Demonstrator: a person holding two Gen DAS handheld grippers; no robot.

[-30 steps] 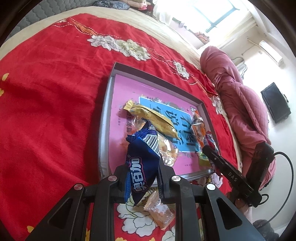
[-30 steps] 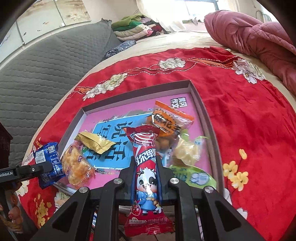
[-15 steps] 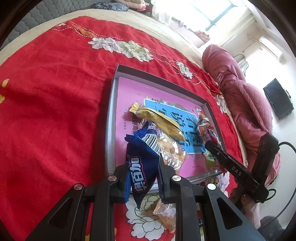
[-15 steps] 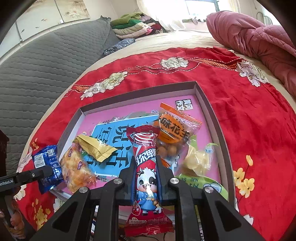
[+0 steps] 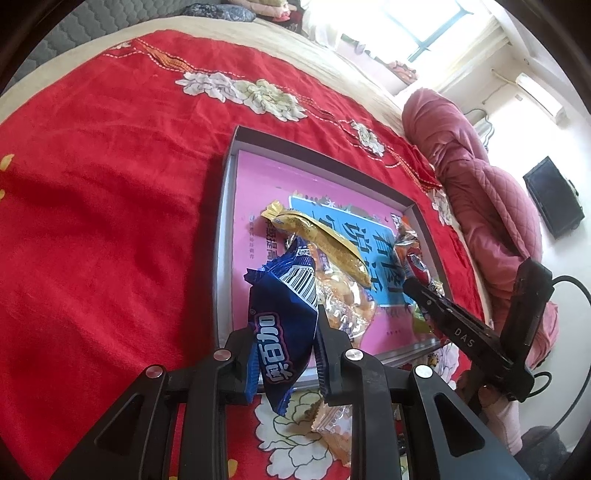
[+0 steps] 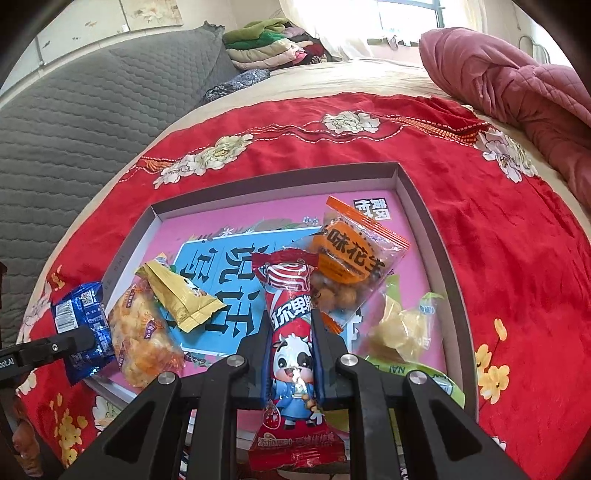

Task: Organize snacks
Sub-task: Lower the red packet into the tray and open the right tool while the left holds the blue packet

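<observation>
Over the last second we have carried both packets closer over the tray (image 6: 436,236) on the bed. Our left hand-held gripper (image 5: 282,347) clamps the blue packet (image 5: 284,314) at the tray's near edge; our right hand-held gripper (image 6: 291,354) clamps the red cow packet (image 6: 291,332) above the near side, so both look ready to drop in.

A red blanket (image 6: 498,236) with white embroidered flowers (image 6: 351,122) and small yellow blossoms (image 6: 491,373) covers the bed. At its far edge a beige sheet (image 6: 332,79) shows. A pink quilted comforter (image 6: 517,85) is bunched at the bed's right side. A grey quilted headboard (image 6: 81,110) rises on the left, and folded clothes (image 6: 269,48) are stacked near the bright window (image 5: 436,26). A dark screen (image 5: 554,195) and an air conditioner (image 5: 539,98) hang on the white wall
</observation>
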